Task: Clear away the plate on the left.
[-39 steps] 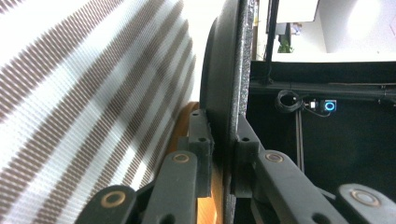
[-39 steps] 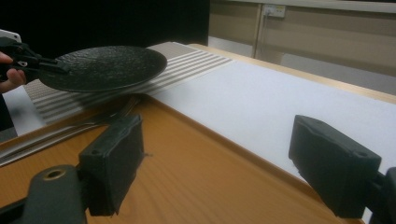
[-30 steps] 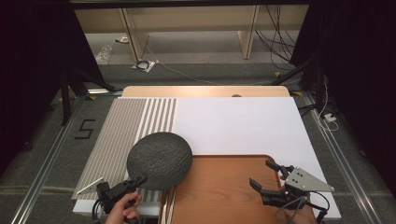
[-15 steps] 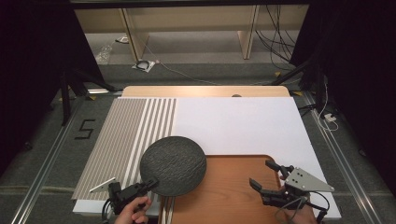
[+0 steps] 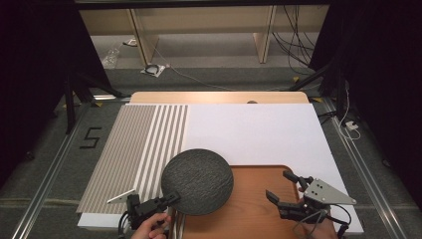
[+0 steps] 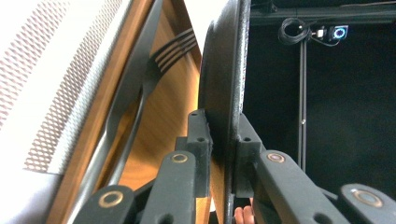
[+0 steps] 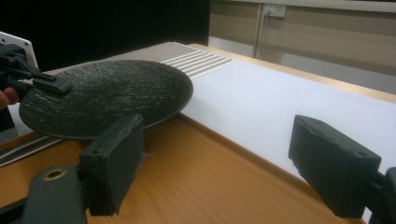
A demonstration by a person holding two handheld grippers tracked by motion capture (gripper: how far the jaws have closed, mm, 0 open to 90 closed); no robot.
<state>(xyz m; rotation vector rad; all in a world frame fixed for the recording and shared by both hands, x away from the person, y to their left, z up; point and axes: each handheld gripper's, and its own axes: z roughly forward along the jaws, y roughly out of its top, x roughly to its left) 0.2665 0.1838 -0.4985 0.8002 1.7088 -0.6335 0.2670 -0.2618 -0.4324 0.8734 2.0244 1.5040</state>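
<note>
Your left gripper (image 5: 171, 198) clamps the dark plate (image 5: 197, 180) by its rim; your right gripper (image 5: 288, 191) gapes empty over the board (image 5: 249, 219).

— How is the light in the high view?
— Bright and even on the white mat (image 5: 259, 129); both side edges of the frame fall to black. Slightly soft overall.
— And the gripper views?
— Left one: the dark plate (image 6: 224, 84) sharp-edged, right half black, upper-left mesh washed out. Right one: near jaws blurred, a soft sheen on the wooden board (image 7: 201, 177).

Speckled charcoal plate (image 5: 198, 180), striped mat (image 5: 142, 144)
</note>
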